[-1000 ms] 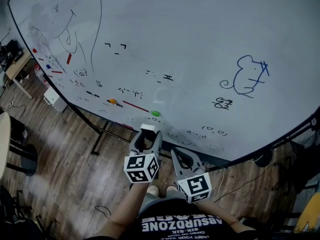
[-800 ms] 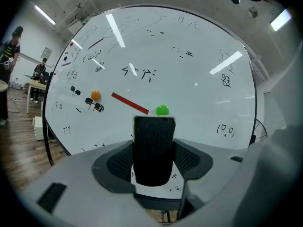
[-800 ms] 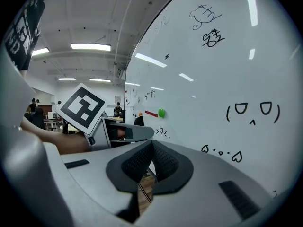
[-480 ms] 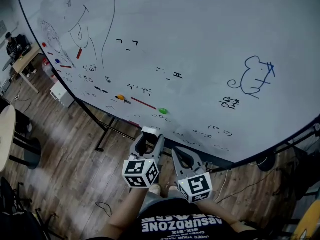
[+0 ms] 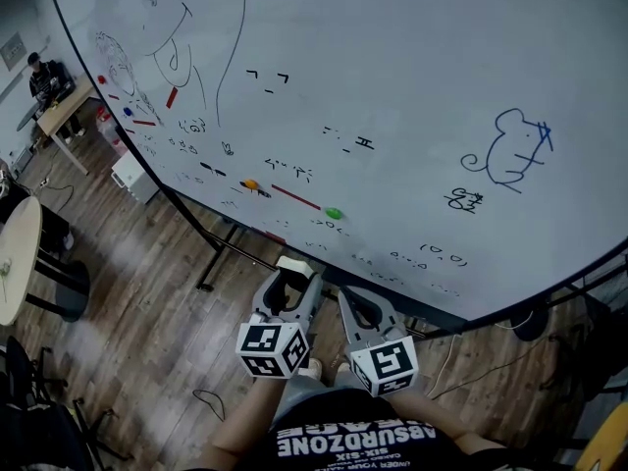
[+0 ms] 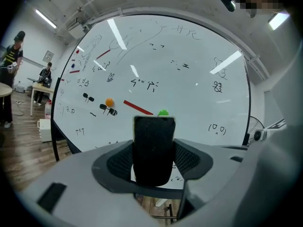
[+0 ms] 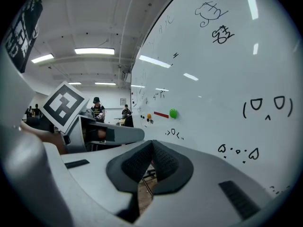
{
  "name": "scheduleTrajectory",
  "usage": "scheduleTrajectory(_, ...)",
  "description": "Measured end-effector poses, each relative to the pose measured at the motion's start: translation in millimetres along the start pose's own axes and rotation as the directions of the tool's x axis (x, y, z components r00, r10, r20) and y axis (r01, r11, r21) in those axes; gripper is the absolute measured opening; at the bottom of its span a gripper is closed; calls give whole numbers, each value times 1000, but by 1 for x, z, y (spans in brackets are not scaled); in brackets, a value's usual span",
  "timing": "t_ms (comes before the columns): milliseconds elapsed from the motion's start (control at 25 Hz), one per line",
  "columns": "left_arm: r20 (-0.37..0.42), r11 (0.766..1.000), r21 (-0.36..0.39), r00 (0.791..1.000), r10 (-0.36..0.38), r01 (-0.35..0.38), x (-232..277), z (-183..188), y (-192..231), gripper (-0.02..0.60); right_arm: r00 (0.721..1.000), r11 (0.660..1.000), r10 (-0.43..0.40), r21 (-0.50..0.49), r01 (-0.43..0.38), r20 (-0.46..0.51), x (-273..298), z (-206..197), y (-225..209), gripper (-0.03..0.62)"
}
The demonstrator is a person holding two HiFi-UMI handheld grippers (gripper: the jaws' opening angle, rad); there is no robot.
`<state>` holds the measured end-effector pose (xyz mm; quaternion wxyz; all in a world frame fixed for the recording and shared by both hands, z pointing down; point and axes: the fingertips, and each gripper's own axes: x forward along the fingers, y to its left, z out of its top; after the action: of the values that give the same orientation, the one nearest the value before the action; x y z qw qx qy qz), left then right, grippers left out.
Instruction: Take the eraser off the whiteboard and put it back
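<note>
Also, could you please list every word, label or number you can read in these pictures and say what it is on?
"ABSURDZONE": large white print on the person's black shirt, head view.
"SIX-SIX": smaller print next to it on the same shirt.
A still smaller line on the shirt: too blurred to read.
Handwriting on the whiteboard: scribbles and doodles, no legible words.
Marker cubes: square patterns only, no letters.
</note>
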<state>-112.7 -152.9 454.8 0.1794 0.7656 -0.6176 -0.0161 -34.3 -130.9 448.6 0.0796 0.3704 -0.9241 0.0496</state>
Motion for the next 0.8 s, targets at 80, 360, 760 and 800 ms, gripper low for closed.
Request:
scheduleTrajectory(80,-4,1000,12,1000,1,-1,-6,-2,1,252,1000,1000,13,-2,-13,-2,1,0,4,-2)
scheduleTrajectory(360,-20,995,95,999,28,-26,-25,-6,8,252,999,999,39,2,-39,0,7,1,14,-2)
scheduleTrajectory(760,-52,993,111,998,37,-31,-37,-17,17,253,997,997,77,1,-77,-12,12,-2,28,-2)
scheduleTrajectory(800,-54,993,113,998,37,-30,-37,-18,17,253,997,997,80,0,-80,-13,12,-3,29,-2)
